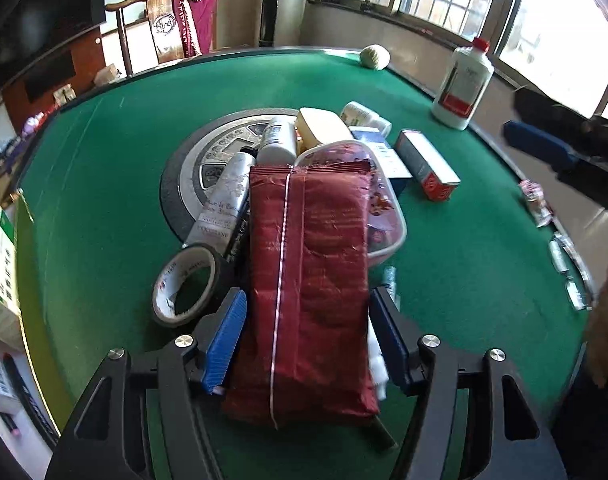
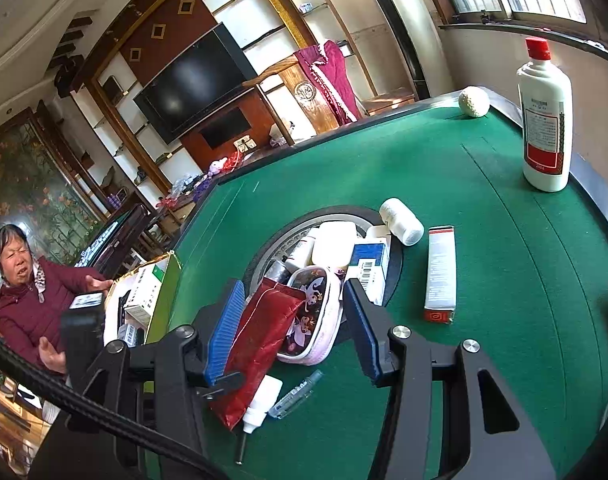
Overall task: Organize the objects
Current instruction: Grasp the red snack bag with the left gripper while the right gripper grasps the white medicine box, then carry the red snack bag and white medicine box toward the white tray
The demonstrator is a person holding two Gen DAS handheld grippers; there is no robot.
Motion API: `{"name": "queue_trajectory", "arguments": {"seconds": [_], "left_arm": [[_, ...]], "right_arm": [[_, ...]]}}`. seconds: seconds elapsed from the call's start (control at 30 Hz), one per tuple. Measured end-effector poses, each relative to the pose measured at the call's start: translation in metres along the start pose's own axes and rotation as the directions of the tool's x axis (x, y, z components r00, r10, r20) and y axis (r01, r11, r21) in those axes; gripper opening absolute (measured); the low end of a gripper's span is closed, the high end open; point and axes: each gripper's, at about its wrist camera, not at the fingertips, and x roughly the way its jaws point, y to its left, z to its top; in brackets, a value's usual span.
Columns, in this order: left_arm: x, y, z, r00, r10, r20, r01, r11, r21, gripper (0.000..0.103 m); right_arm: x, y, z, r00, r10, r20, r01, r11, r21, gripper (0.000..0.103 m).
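Green felt table (image 1: 104, 184) edge beyond clutter

left wrist: close, steep down | right wrist: oblique | shared: red pouch (image 1: 310, 284)

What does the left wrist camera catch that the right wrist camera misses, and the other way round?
Only the left wrist view shows the black roll of tape and the silver flowered tube. Only the right wrist view shows the wall-mounted black television and a seated person in a maroon jacket. Both show the dark red foil packet, the white red-capped bottle and the green felt table.
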Motion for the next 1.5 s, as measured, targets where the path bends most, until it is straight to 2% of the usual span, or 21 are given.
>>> {"name": "queue_trajectory", "arguments": {"seconds": [0.07, 0.13, 0.2, 0.27, 0.33, 0.43, 0.53, 0.63, 0.73, 0.83, 0.87, 0.9, 0.93, 1.0, 1.1, 1.23, 1.4, 1.5], "left_arm": [[0.01, -0.002, 0.003, 0.999, 0.027, -0.026, -0.026, 1.0, 0.016, 0.058], [0.022, -0.004, 0.005, 0.998, 0.023, -0.054, -0.022, 1.0, 0.013, 0.059], [0.023, -0.008, 0.004, 0.999, 0.038, -0.028, -0.038, 0.999, 0.022, 0.058], [0.022, -0.007, 0.001, 1.0, 0.03, 0.005, -0.03, 0.999, 0.011, 0.051], [0.02, -0.001, -0.003, 0.999, 0.004, 0.032, -0.004, 1.0, -0.017, 0.046], [0.011, 0.004, -0.01, 0.998, -0.011, 0.067, 0.013, 0.999, -0.034, 0.044], [-0.009, 0.011, -0.018, 0.992, -0.049, 0.115, 0.056, 0.997, -0.06, 0.044], [-0.026, 0.019, -0.019, 0.983, -0.093, 0.16, 0.107, 0.991, -0.078, 0.044], [-0.032, 0.024, -0.018, 0.977, -0.116, 0.178, 0.133, 0.987, -0.086, 0.044], [-0.032, 0.026, -0.015, 0.977, -0.118, 0.18, 0.136, 0.987, -0.088, 0.045], [-0.032, 0.027, -0.015, 0.976, -0.117, 0.182, 0.135, 0.987, -0.092, 0.045], [-0.032, 0.028, -0.015, 0.976, -0.114, 0.185, 0.134, 0.986, -0.098, 0.045], [-0.033, 0.029, -0.015, 0.976, -0.113, 0.185, 0.133, 0.986, -0.099, 0.045], [-0.034, 0.033, -0.016, 0.976, -0.103, 0.19, 0.126, 0.985, -0.115, 0.045], [-0.034, 0.035, -0.015, 0.976, -0.092, 0.195, 0.118, 0.985, -0.127, 0.045], [-0.032, 0.036, -0.013, 0.975, -0.086, 0.207, 0.114, 0.985, -0.129, 0.045], [-0.032, 0.04, -0.013, 0.974, -0.056, 0.219, 0.088, 0.987, -0.138, 0.045], [-0.033, 0.047, -0.014, 0.973, -0.035, 0.23, 0.074, 0.984, -0.163, 0.045]], "right_arm": [[-0.003, -0.003, 0.001, 1.0, -0.007, 0.004, 0.007, 1.0, -0.002, 0.051], [-0.006, -0.011, 0.001, 1.0, -0.012, 0.009, 0.012, 1.0, 0.002, 0.052], [-0.006, -0.017, 0.002, 1.0, -0.023, 0.009, 0.023, 1.0, 0.009, 0.052], [-0.004, -0.023, 0.003, 0.999, -0.045, 0.007, 0.045, 0.999, 0.014, 0.053], [-0.001, -0.03, 0.003, 0.997, -0.081, 0.001, 0.081, 0.996, 0.025, 0.054], [0.013, -0.04, 0.003, 0.986, -0.161, -0.048, 0.162, 0.986, 0.026, 0.057], [0.032, -0.049, 0.0, 0.965, -0.24, -0.106, 0.243, 0.97, 0.021, 0.057], [0.051, -0.054, -0.005, 0.925, -0.353, -0.139, 0.353, 0.935, -0.023, 0.056], [0.068, -0.057, -0.005, 0.894, -0.419, -0.161, 0.416, 0.908, -0.053, 0.056], [0.086, -0.062, 0.0, 0.857, -0.482, -0.182, 0.476, 0.876, -0.078, 0.051], [0.092, -0.065, 0.001, 0.85, -0.49, -0.191, 0.484, 0.871, -0.083, 0.043], [0.1, -0.069, 0.001, 0.854, -0.478, -0.205, 0.472, 0.878, -0.08, 0.036], [0.107, -0.072, 0.0, 0.856, -0.465, -0.225, 0.458, 0.885, -0.084, 0.024], [0.105, -0.07, -0.001, 0.855, -0.481, -0.193, 0.47, 0.877, -0.104, 0.024], [0.089, -0.075, -0.003, 0.892, -0.415, -0.177, 0.414, 0.909, -0.044, 0.024], [0.054, -0.074, 0.0, 0.934, -0.343, -0.099, 0.348, 0.937, 0.035, 0.024], [0.029, -0.038, -0.006, 0.975, -0.223, -0.026, 0.223, 0.975, 0.02, 0.024], [0.027, -0.009, -0.016, 0.985, -0.172, -0.021, 0.171, 0.985, -0.037, 0.024]]}}
